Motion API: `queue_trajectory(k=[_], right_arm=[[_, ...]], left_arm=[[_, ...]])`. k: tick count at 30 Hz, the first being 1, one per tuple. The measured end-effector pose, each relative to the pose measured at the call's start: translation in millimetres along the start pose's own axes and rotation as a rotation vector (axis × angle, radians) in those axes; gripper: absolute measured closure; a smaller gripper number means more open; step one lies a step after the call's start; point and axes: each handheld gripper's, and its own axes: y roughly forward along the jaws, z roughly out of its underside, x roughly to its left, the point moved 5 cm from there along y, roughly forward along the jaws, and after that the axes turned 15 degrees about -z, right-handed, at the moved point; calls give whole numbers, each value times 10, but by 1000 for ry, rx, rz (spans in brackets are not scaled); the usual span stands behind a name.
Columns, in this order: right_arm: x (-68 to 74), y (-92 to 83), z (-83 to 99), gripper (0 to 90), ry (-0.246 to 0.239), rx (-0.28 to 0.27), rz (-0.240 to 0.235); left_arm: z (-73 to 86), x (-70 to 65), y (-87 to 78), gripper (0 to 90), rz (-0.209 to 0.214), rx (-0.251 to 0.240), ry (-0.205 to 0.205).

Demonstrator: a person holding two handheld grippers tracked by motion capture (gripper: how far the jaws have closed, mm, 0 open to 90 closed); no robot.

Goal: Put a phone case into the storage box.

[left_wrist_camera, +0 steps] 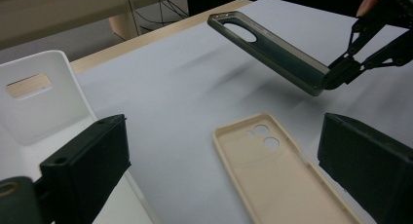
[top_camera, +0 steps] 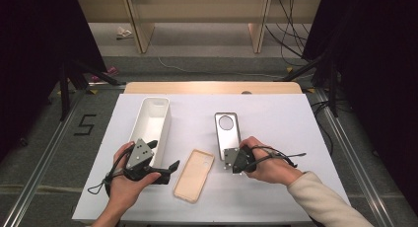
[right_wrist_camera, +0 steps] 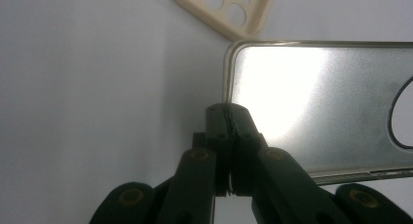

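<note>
The right gripper [left_wrist_camera: 341,70] has its jaws pinched tight on the near end of the grey, glossy phone case with a round camera hole [left_wrist_camera: 272,51], holding it tilted clear of the white table [top_camera: 276,113]. Just left of that grey case, the flat beige plastic phone case [top_camera: 194,175] lies on the table. Left of the beige case, the left gripper [top_camera: 167,168] rests with jaws wide apart and nothing between them, beside the long white plastic bin [top_camera: 153,119].

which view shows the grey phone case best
The left gripper view: the grey phone case hangs tilted above the table, pinched at one end by the right gripper. The high view shows it small from above; the right gripper view crops it.
</note>
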Motion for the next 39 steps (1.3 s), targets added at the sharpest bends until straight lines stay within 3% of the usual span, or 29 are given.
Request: queue_trajectory(k=[5, 18, 23, 28, 32, 36, 39], right_arm=[[67, -82, 64, 892, -12, -75, 34], [266, -190, 224, 893, 12, -216, 44], [338, -218, 196, 893, 4, -230, 52], [382, -236, 151, 893, -15, -237, 66], [400, -243, 120, 894, -20, -239, 71], [420, -249, 95, 894, -23, -246, 71], [429, -267, 84, 894, -26, -242, 67]], left_arm=[[-56, -44, 43, 75, -3, 5, -13], [-152, -100, 148, 135, -26, 31, -26], [-284, -156, 215, 145, -38, 49, -2], [-470, -289, 316, 147, 0, 63, 26], [-604, -402, 425, 151, 25, 81, 25], [-732, -497, 580, 165, -3, 115, 37], [-819, -564, 693, 181, 17, 134, 17]])
